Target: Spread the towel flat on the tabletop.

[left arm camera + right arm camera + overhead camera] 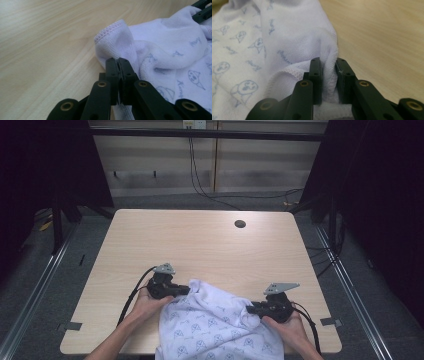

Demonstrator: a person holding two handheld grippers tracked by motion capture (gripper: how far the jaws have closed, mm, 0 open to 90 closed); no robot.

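We start at the left claw. In the left gripper view its jaws are pressed together on the hemmed edge of the white printed towel, so we read this claw as clenched on the towel. In the high view the same claw sits at about 10 o'clock of the cloth heap.

The right claw has a thick fold of the towel bunched between its jaws. The jaws stand slightly apart, with fabric packing the gap, so we read it as grasping the towel as well. In the high view this claw meets the cloth at about 3 o'clock.

The towel lies crumpled on the near part of the tabletop, between the two claws, and its lower part runs past the near edge at 6 o'clock. The rest of the tabletop is bare apart from a round cable hole at about 1 o'clock.

Handling, in our judgement:
- The towel is light, soft and limp, and it will sag and fold wherever it is unsupported.
- The terry surface should give good friction, and there is no breakage risk.
- The stitched hem and corners are the firmest places to take hold.
- A thick bunched fold may slip layer by layer.
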